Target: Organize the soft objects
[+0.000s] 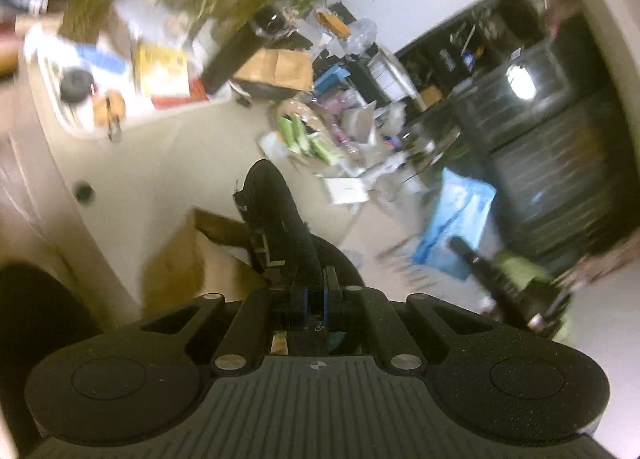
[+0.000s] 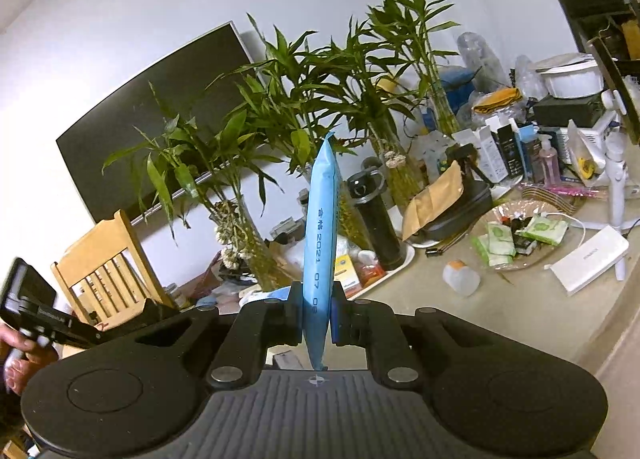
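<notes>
My left gripper (image 1: 314,299) is shut on a black soft cloth item (image 1: 276,227) that sticks forward from the jaws, held above the table; this view is blurred. My right gripper (image 2: 316,315) is shut on a blue soft packet (image 2: 320,231) with a printed date, held upright on edge. Green tissue packs (image 2: 520,237) lie in a clear dish (image 2: 554,251) on the table, and they also show in the left wrist view (image 1: 308,137). The other gripper (image 1: 516,287) shows at lower right in the left wrist view, and at far left (image 2: 44,319) in the right wrist view.
Bamboo plants in glass vases (image 2: 288,131) stand along the wall with a dark monitor (image 2: 152,115) behind. A black bottle (image 2: 376,215), a white power bank (image 2: 588,259), a small white bottle (image 2: 460,279), a wooden chair (image 2: 104,263), a brown box (image 1: 188,255) and shelves (image 1: 560,131).
</notes>
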Motion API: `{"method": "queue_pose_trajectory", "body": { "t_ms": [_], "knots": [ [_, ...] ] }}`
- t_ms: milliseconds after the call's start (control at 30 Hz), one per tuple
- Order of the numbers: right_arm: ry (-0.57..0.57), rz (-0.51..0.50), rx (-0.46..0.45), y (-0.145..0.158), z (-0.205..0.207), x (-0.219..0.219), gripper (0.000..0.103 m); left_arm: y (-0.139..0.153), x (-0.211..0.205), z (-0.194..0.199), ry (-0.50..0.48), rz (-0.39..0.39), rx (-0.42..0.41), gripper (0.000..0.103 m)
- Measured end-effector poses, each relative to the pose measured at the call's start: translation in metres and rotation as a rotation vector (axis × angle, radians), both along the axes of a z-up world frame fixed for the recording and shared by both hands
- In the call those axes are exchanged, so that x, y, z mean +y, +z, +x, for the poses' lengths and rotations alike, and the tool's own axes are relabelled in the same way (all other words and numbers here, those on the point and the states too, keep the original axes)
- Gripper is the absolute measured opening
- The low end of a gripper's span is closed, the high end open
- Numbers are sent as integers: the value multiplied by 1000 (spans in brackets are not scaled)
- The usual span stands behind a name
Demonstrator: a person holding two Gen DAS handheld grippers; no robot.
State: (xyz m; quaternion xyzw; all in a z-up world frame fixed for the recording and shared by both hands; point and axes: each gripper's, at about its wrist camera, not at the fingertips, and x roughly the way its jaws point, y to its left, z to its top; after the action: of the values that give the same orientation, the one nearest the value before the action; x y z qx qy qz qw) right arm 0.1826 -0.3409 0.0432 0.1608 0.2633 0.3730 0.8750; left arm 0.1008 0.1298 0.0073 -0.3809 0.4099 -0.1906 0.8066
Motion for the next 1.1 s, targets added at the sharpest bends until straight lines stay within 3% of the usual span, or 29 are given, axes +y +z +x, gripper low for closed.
{"method": "queue_pose_trajectory", "body": {
  "t_ms": [67, 100, 200, 333, 400, 500, 733, 1100],
  "knots": [
    [7, -4, -1, 1, -2, 3, 15, -26, 3, 1, 11, -101, 26, 6],
    [9, -4, 0, 1, -3, 4, 15, -37, 3, 1, 7, -104, 39, 6],
    [20, -6, 3, 1, -7, 9, 15, -59, -4, -1, 11, 18, 64, 8],
    [52, -22, 15, -2, -15, 17, 15, -57, -14, -6, -13, 135, 26, 13],
    [63, -34, 28, -5, -19, 20, 15, -46, -19, -11, -30, 214, -29, 42],
    [70, -49, 59, -13, -23, 22, 15, -31, -29, -22, -34, 319, -120, 63],
    [90, -31, 177, -29, -31, 20, 15, -10, -44, -48, -18, 465, -226, 66],
    [114, 127, 507, -64, -32, 37, 15, 5, -44, -59, 6, 454, -273, 68]
  ]
}}
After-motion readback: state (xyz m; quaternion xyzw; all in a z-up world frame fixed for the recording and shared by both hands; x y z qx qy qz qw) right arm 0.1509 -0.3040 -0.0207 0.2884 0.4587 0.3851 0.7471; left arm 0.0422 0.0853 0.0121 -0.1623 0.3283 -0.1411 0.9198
